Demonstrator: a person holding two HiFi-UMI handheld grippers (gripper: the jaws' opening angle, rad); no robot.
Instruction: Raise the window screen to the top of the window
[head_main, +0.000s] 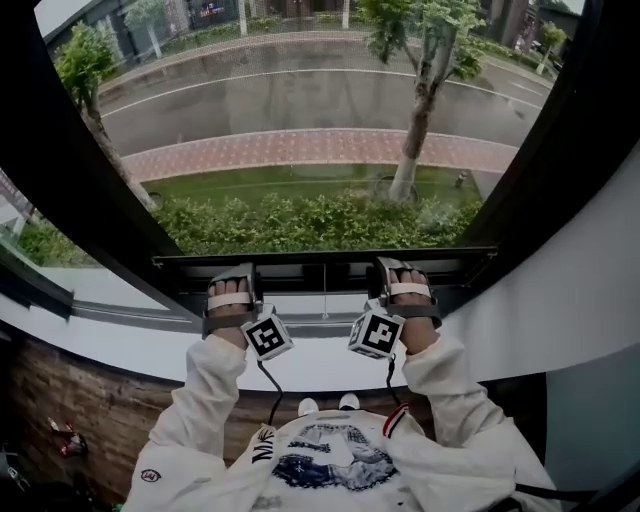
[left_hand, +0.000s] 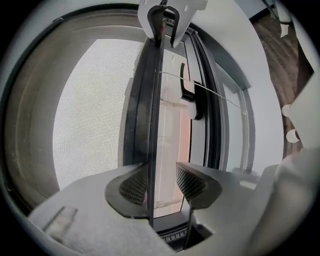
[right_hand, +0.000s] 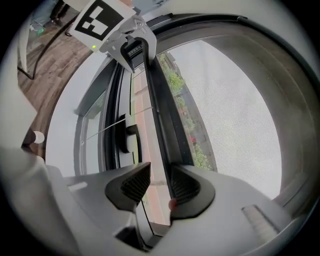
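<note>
Window screen (left_hand: 90, 110) is way down low. We see its dark bottom bar (head_main: 320, 262) just above white sill (head_main: 320, 370). Both our grippers on that bar, side by side, near middle.

Left hand-held gripper (left_hand: 162, 182): jaws partly open, straddling bar edge, one pad touching it, gap on other side.

Right hand-held gripper (right_hand: 159, 182): same deal, jaws apart round bar, one pad against it, not clamped.

Road and trees (head_main: 420, 60) outside below.
</note>
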